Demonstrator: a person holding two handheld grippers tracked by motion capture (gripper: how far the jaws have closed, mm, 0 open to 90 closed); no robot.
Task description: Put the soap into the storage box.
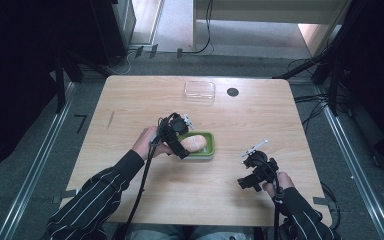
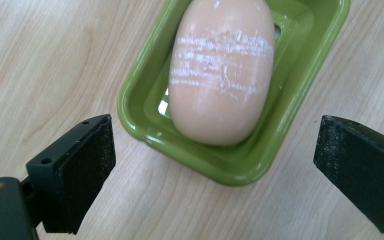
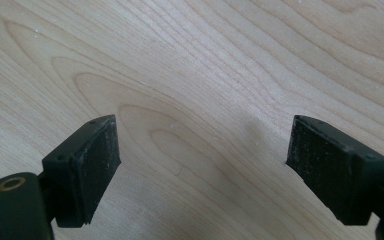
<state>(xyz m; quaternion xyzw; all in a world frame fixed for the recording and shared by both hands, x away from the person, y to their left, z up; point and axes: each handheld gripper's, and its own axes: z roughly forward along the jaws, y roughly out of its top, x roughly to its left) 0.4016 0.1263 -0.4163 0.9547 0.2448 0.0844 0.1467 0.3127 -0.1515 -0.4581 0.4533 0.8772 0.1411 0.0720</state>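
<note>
A peach-coloured oval soap bar (image 2: 220,75) with white scuff lines lies in a green soap dish (image 2: 145,120) on the wooden table. In the high view the dish (image 1: 209,150) sits near the table's middle with the soap (image 1: 195,143) inside. My left gripper (image 2: 215,165) hovers just short of the dish's near end, jaws wide apart, nothing between the pads. It appears at the dish's left side (image 1: 176,138) in the high view. My right gripper (image 3: 202,165) stands open over bare wood, at the front right (image 1: 255,172) of the table.
A clear plastic lid or box (image 1: 199,91) lies near the table's far edge, with a round black grommet (image 1: 232,92) to its right. The table (image 1: 130,105) is bare wood elsewhere. Cables trail from both grippers toward the front edge.
</note>
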